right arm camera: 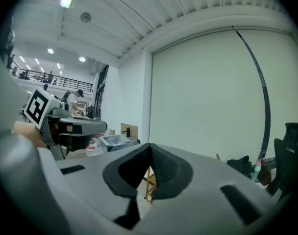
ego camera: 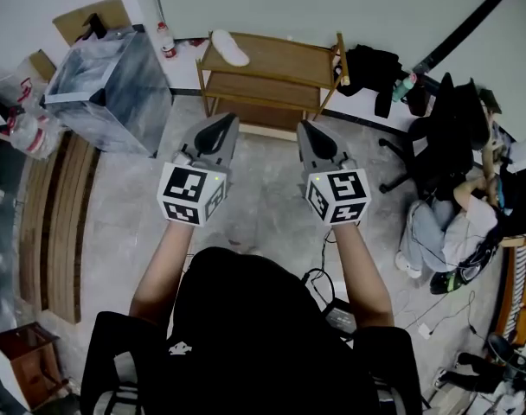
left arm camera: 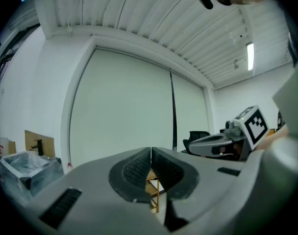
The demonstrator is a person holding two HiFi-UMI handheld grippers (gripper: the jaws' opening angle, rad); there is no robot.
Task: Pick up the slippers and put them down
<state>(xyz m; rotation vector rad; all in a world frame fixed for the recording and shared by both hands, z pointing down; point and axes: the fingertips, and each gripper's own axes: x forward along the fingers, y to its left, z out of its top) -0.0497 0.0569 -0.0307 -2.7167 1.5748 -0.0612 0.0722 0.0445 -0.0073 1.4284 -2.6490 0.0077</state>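
Observation:
One white slipper point(ego camera: 229, 47) lies on the top shelf of a low wooden rack point(ego camera: 272, 80) against the far wall. Both grippers hang level in front of me, well short of the rack and above the floor. My left gripper point(ego camera: 225, 123) is shut, its ribbed pads point(left arm camera: 139, 168) meeting with nothing between them. My right gripper point(ego camera: 304, 130) is shut too, tips together and empty. In each gripper view point(left arm camera: 151, 153) point(right arm camera: 150, 150) a strip of the wooden rack point(left arm camera: 154, 192) point(right arm camera: 149, 182) shows below the closed tips. No second slipper is in view.
A plastic-lined grey bin point(ego camera: 112, 89) stands left of the rack, with a bottle point(ego camera: 165, 40) by the wall. A black office chair point(ego camera: 445, 132) and a seated person point(ego camera: 440, 232) are at the right. Wooden slats point(ego camera: 60, 223) and a small box point(ego camera: 25, 353) lie at left.

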